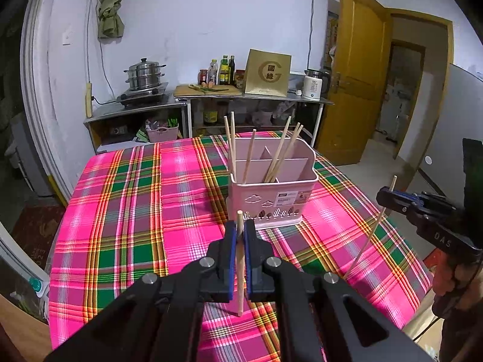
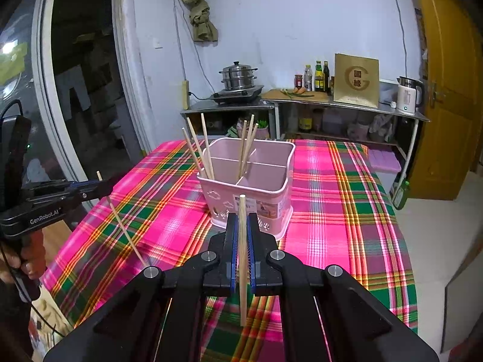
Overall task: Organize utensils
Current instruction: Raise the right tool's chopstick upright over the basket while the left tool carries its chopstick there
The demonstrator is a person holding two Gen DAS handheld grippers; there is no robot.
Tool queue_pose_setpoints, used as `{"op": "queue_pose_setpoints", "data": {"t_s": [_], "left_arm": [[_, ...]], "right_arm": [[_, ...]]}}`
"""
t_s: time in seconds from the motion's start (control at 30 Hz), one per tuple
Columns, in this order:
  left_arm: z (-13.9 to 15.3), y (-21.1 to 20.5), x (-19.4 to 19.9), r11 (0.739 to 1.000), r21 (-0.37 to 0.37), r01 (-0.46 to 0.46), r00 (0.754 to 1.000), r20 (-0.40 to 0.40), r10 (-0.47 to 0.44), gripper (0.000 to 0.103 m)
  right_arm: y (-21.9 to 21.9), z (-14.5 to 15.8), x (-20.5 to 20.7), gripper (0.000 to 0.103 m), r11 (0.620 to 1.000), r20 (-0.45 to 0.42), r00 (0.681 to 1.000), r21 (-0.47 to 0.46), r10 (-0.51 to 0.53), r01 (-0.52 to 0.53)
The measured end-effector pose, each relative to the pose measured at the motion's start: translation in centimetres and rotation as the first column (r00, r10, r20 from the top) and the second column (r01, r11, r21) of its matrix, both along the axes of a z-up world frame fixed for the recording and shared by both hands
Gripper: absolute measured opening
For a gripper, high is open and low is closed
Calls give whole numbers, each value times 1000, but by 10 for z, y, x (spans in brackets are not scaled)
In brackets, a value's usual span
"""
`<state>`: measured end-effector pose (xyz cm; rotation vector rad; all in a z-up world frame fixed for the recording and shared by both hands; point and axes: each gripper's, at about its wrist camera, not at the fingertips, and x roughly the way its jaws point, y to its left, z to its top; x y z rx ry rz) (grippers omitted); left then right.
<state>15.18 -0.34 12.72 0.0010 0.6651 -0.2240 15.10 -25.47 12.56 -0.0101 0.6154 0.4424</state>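
You have six chopsticks (image 1: 279, 147) in the pink caddy (image 1: 273, 199), each hand-held gripper (image 1: 240, 230) (image 2: 242, 226) pinching one more, open surface (image 1: 135, 211) alongside.

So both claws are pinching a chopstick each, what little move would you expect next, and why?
Probably carrying one forward over the pink utensil holder and lowering it in. The left claw grips a chopstick upright just short of the holder, the right claw likewise with its chopstick, and six chopsticks already stand in the compartments.
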Motion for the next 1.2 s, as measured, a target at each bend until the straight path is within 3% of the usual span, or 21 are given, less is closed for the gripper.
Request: {"op": "queue_pose_setpoints", "data": {"t_s": [0.47, 0.87, 1.2], "left_arm": [[26, -18, 23, 999, -21, 43, 999, 17, -43, 5], [74, -25, 69, 997, -57, 57, 995, 90, -51, 5], [92, -32, 102, 997, -51, 61, 989, 134, -54, 5]], "right_arm": [[14, 18, 16, 5, 1000, 43, 999, 10, 16, -17], [23, 60, 50, 5, 996, 122, 992, 83, 16, -26], [26, 81, 86, 5, 990, 164, 986, 142, -14, -10]]}}
